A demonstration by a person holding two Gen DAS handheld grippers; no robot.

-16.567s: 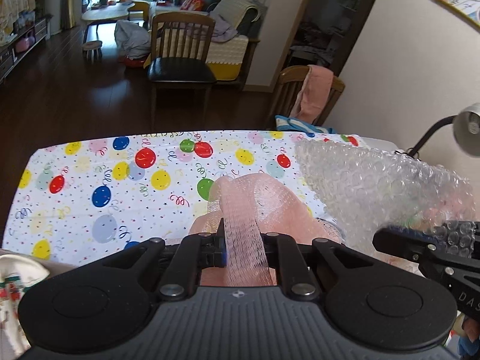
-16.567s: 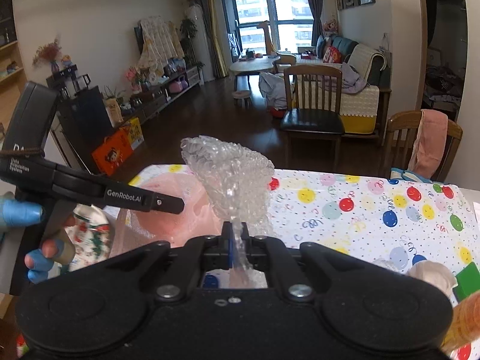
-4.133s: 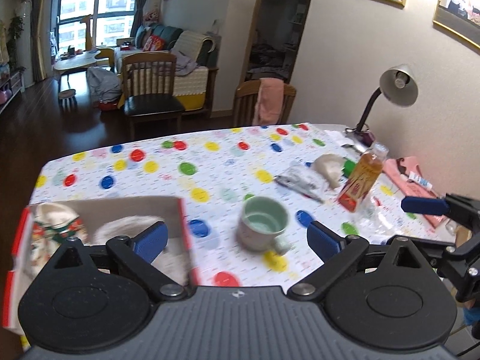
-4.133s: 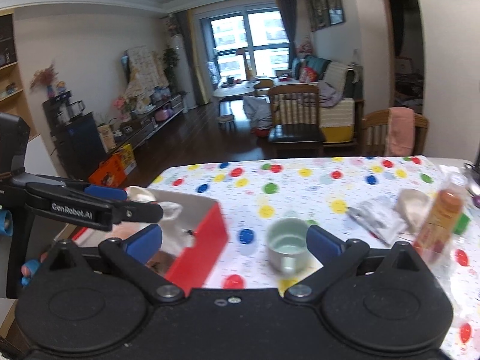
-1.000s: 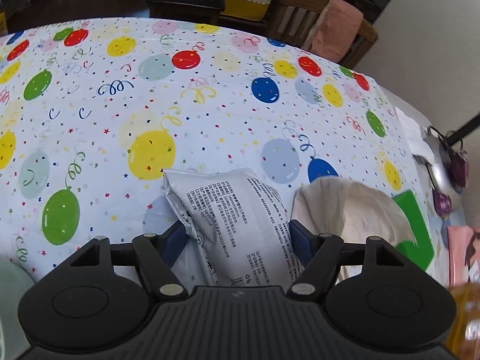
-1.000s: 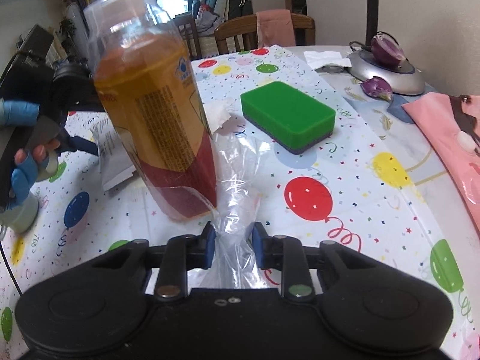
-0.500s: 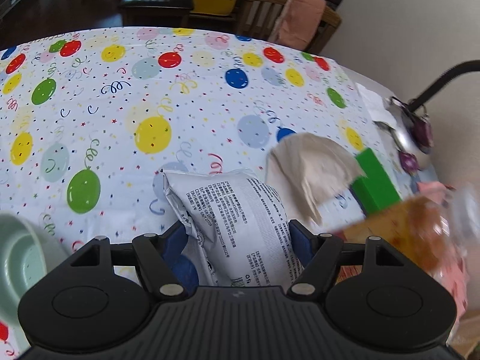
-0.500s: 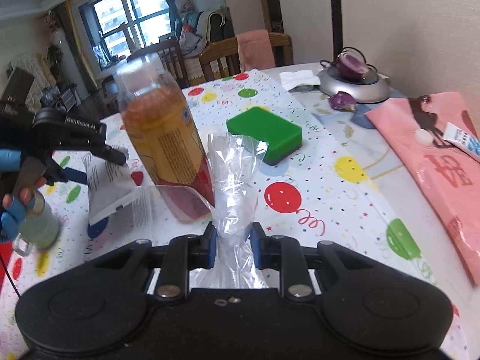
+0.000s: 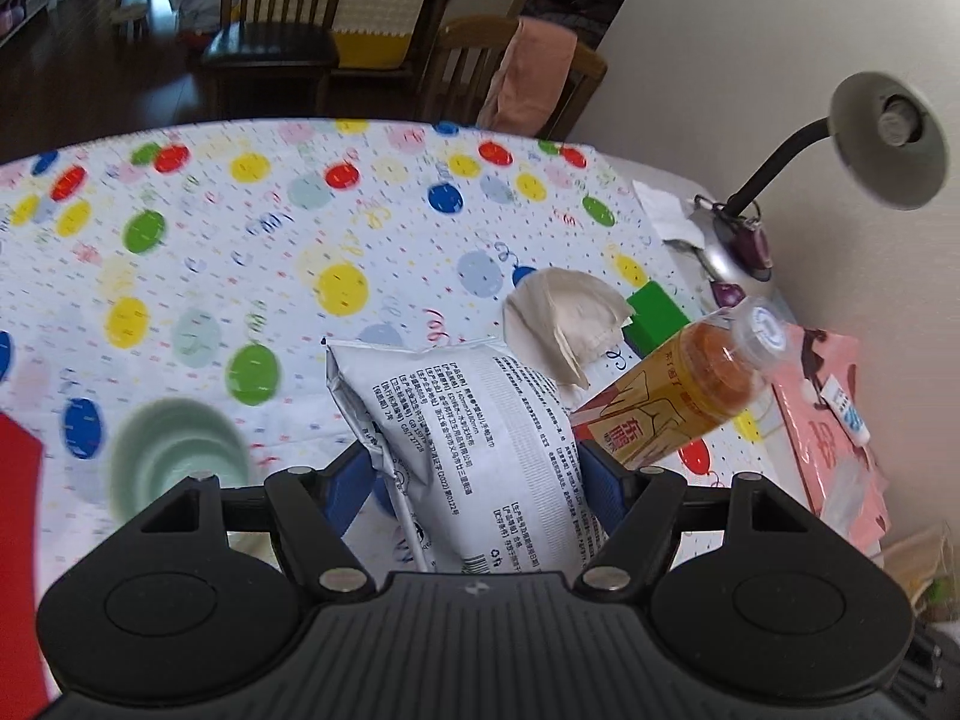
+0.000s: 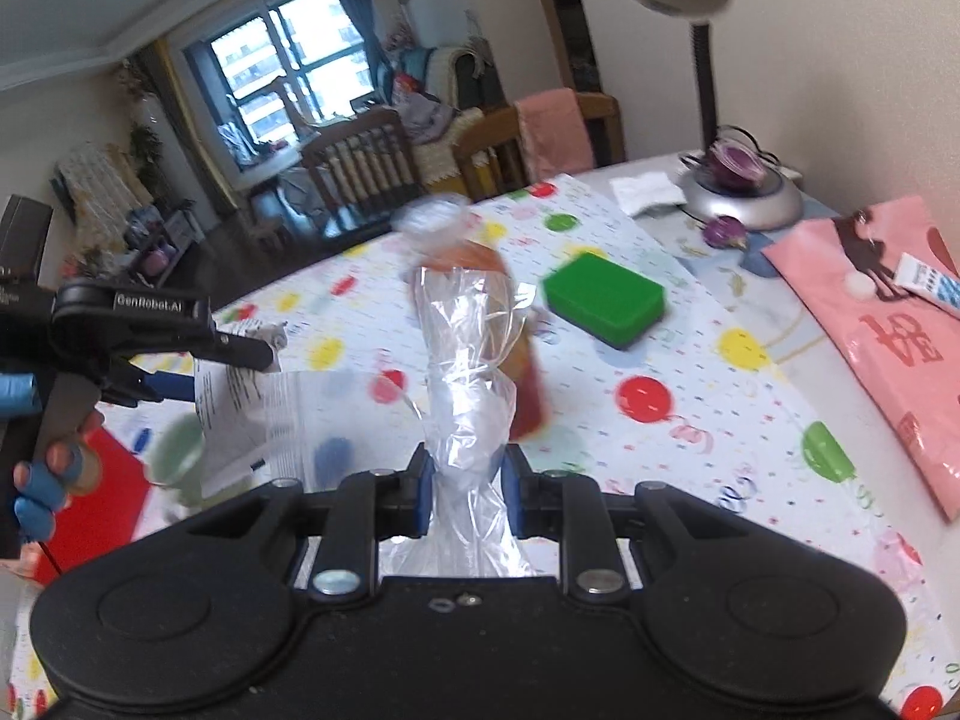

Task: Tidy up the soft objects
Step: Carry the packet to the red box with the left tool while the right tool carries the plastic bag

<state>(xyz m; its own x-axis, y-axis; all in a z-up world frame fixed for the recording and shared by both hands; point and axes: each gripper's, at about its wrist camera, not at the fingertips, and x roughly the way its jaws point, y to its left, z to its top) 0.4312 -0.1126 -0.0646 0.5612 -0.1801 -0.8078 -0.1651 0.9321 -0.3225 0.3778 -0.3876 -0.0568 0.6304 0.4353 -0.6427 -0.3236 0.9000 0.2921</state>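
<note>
Left wrist view shows our left gripper (image 9: 474, 474) clamped on a puffy white packet (image 9: 474, 444) printed with fine black text, its blue pads pressing both sides and the packet raised above the balloon tablecloth (image 9: 240, 252), nearer us than the beige cloth (image 9: 564, 318). Our right gripper (image 10: 465, 495) pinches the twisted neck of a clear plastic bag (image 10: 468, 360), which hangs in front of the orange drink bottle (image 10: 516, 324); the green sponge (image 10: 603, 297) lies just right of that bottle. Both tools point downward at a slant. Compared with a second ago, both grippers have lifted their loads off the tablecloth, and the bottle now leans, blurred.
</note>
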